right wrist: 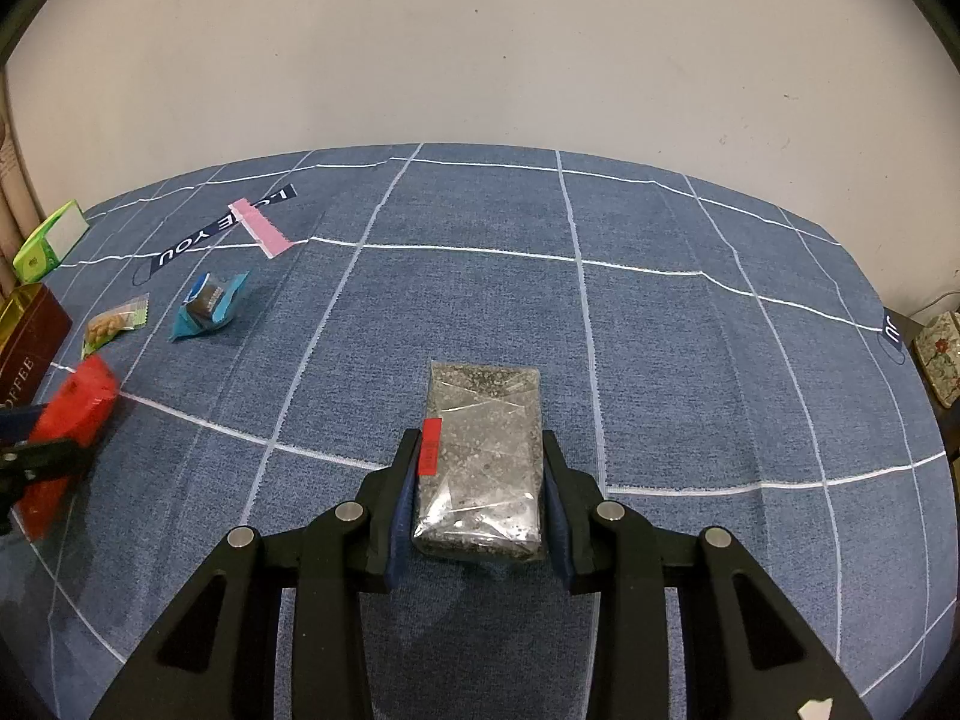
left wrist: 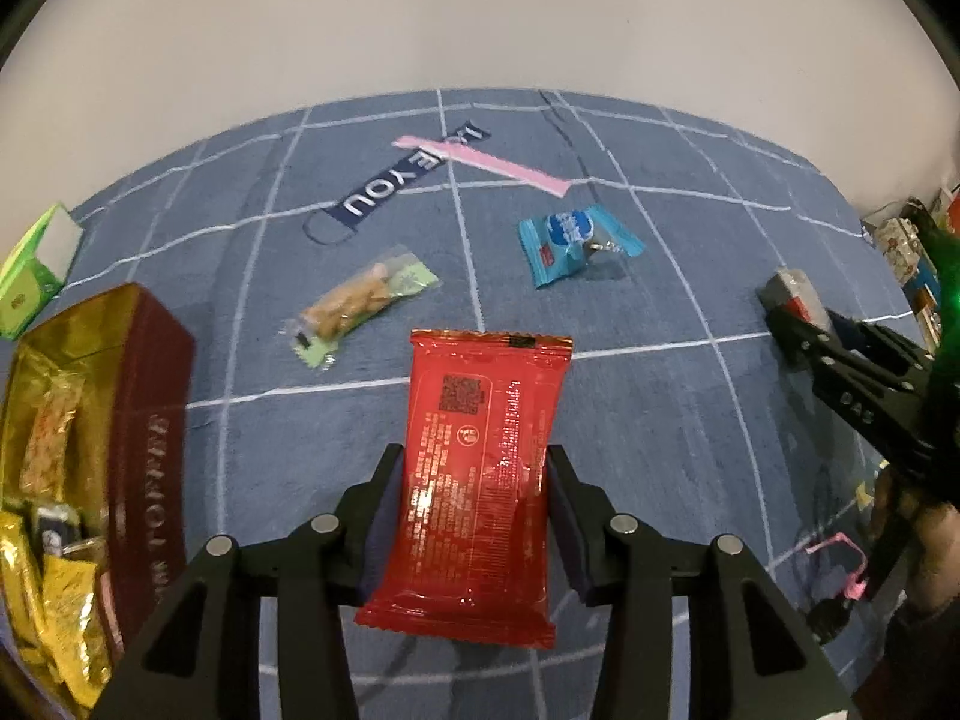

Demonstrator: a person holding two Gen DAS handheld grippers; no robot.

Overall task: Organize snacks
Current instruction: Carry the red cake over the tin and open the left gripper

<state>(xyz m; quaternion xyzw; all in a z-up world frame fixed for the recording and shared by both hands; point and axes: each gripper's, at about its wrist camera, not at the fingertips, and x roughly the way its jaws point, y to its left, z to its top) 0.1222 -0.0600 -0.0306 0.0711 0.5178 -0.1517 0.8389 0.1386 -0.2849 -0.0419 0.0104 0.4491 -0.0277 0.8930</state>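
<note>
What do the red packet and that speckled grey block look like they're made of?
The red packet, clamped in the left hand-held gripper, looks like glossy plastic film: it glares and has crimped, serrated ends. The grey block, in the right hand-held gripper, seems wrapped in clear, creased cellophane; its dark, speckled contents can't be identified.
</note>
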